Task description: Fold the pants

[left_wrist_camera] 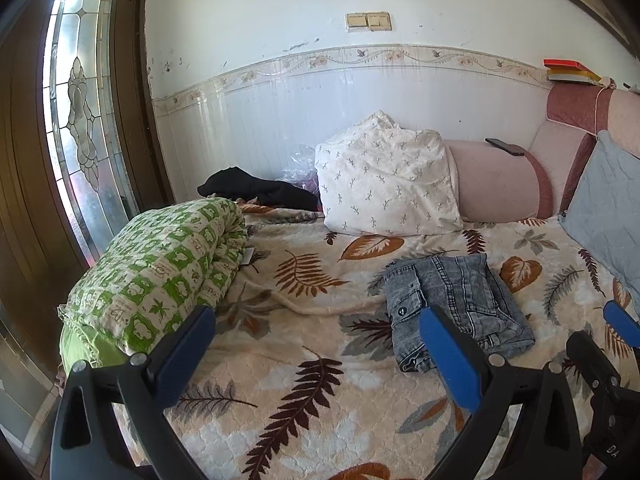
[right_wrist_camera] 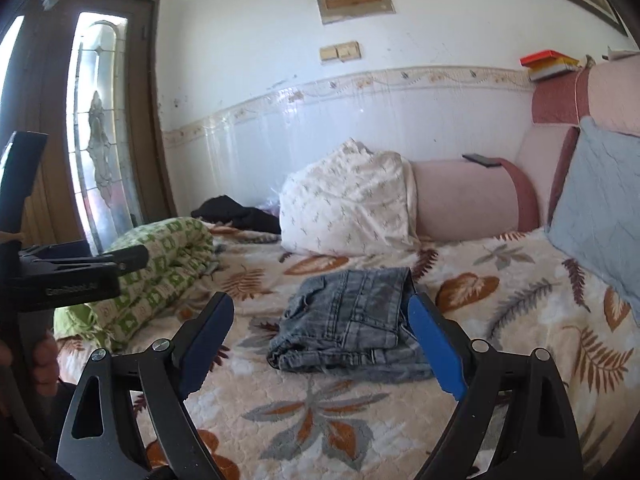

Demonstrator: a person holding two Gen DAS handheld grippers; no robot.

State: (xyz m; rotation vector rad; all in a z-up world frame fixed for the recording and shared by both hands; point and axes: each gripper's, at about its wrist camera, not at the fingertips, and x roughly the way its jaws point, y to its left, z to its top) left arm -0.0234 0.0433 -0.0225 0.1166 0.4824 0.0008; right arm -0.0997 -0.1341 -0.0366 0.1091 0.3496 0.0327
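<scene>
- The pants (right_wrist_camera: 352, 320), grey washed denim, lie folded into a compact bundle on the leaf-patterned blanket (right_wrist_camera: 360, 420) that covers the bed; several layers are stacked, with a thick fold edge at the near side.
- Nothing here serves as a container; the pants rest directly on the blanket, apart from the other bedding.
- In the right wrist view the right tongs (right_wrist_camera: 320, 344) stand wide apart, their 2 blue pads on either side of the bundle's near end. The right-hand pad overlaps the bundle's right edge in the picture, but whether it touches the cloth cannot be told; the left-hand pad is clear of it. Nothing is clamped.
- In the left wrist view the left tongs (left_wrist_camera: 316, 356) are also spread wide with nothing between them except bare blanket. The pants (left_wrist_camera: 456, 308) lie just beyond their right-hand pad, which overlaps the bundle's near left corner in the picture.
- Both tongs point forward and slightly downward over the bed. The right tongs show at the right edge of the left view, and the left tongs' black frame shows at the left edge of the right view, with fingers (right_wrist_camera: 44, 360) of a hand low beside it.
- Farther out: a rolled green-and-white quilt (right_wrist_camera: 160, 280) to the left, a white patterned pillow (right_wrist_camera: 348, 204) behind, a pink bolster (right_wrist_camera: 464, 200) next to it, a grey-blue cushion (right_wrist_camera: 600, 208) at the right, and a dark garment (right_wrist_camera: 240, 212) near the wall.
</scene>
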